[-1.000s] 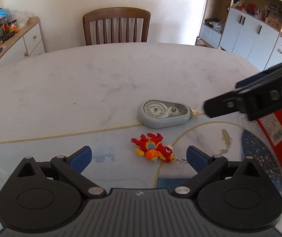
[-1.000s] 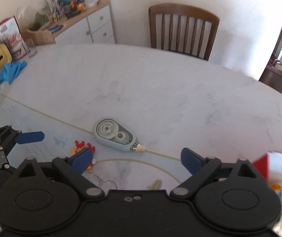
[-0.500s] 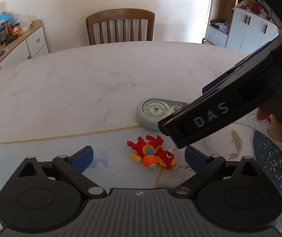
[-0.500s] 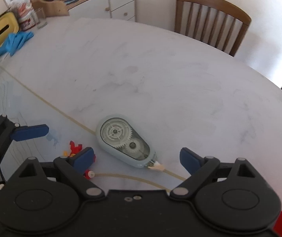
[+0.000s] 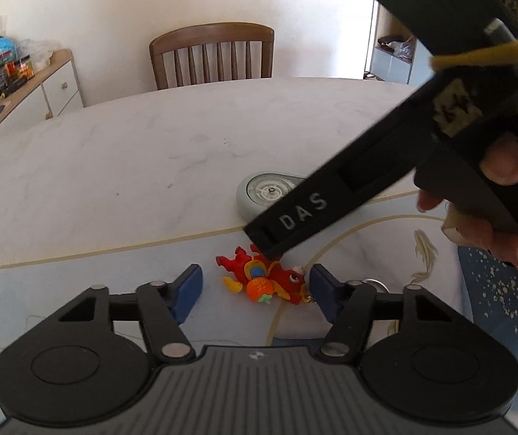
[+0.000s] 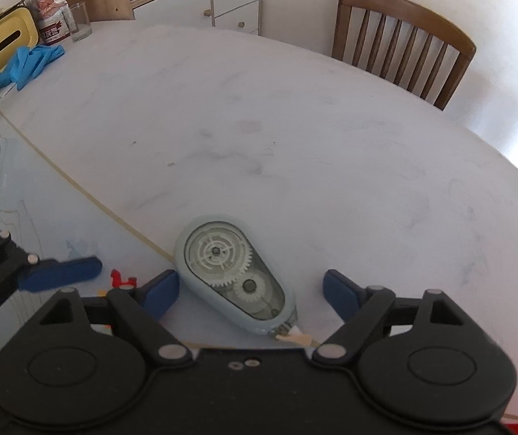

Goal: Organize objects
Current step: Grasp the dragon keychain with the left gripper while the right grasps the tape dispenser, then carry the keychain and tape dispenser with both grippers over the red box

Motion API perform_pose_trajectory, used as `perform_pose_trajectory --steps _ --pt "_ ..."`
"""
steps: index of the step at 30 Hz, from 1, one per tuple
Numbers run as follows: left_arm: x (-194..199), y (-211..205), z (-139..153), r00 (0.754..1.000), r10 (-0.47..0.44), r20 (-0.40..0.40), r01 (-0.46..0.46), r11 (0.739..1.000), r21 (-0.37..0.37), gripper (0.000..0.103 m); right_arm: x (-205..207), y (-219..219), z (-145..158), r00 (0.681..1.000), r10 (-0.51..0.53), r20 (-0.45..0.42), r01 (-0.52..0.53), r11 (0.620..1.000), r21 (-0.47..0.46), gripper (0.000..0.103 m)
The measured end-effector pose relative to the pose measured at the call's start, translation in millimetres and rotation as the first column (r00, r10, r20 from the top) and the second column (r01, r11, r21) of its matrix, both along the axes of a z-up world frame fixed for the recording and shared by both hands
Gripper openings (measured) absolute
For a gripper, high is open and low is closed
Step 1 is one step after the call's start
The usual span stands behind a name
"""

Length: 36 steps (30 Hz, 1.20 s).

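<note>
A red and orange dragon keychain toy (image 5: pixel 262 281) lies on the pale blue mat between the blue pads of my left gripper (image 5: pixel 255 290). Its jaws are closing; the right pad is at the toy's head, while the left pad still shows a gap. Beyond it lies a grey-green correction tape dispenser (image 5: pixel 262 192), half hidden by the right gripper's black body. In the right wrist view the dispenser (image 6: pixel 233 275) lies between the pads of my right gripper (image 6: pixel 249 293), whose jaws are closing with room on the right side. One left gripper finger (image 6: pixel 59 273) shows there beside the toy (image 6: pixel 121 279).
A person's hand (image 5: pixel 476 217) holds the right gripper. A wooden chair (image 5: pixel 215 54) stands at the table's far edge. A yellow tissue box (image 6: pixel 1 43), blue gloves (image 6: pixel 27 61) and a glass (image 6: pixel 77 21) sit at the far left. A white sideboard (image 6: pixel 222 0) lines the wall.
The left jaws have narrowed around the dragon toy. The right gripper has come down over the tape dispenser, now crossing the left wrist view, and its jaws have narrowed a little.
</note>
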<state>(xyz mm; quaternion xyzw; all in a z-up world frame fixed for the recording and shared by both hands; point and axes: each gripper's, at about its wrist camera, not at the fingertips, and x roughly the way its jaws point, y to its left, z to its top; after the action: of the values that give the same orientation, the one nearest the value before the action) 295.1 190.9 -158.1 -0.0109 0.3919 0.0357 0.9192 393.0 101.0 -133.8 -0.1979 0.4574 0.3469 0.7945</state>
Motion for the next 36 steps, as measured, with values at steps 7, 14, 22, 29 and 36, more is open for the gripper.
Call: perform_pose_trajectory --steps 7,14,22,29,36 --pt "0 0 3 1.0 -0.007 0.002 0.007 1.0 -0.003 0.048 -3 6 4 0.999 0.026 0.02 -0.026 1.0 0.008 0.062" --pt "-3 2 7 1.0 -0.018 -0.001 0.018 0.999 -0.028 0.04 -9 -4 6 0.999 -0.047 0.005 0.047 0.999 -0.004 0.061" --pt "-12 0 10 0.999 -0.038 -0.004 0.038 0.999 -0.036 0.04 -31 -37 23 0.989 -0.145 -0.036 0.147 0.988 0.047 0.061" --pt "-24 -4 25 0.999 -0.053 0.002 0.053 0.997 -0.055 0.04 -62 -64 45 0.982 -0.181 -0.048 0.184 0.98 0.073 0.061" --pt "-44 -10 52 0.999 -0.049 0.016 0.05 0.996 -0.073 0.04 -92 -87 73 0.976 -0.213 -0.044 0.217 0.97 0.114 0.061"
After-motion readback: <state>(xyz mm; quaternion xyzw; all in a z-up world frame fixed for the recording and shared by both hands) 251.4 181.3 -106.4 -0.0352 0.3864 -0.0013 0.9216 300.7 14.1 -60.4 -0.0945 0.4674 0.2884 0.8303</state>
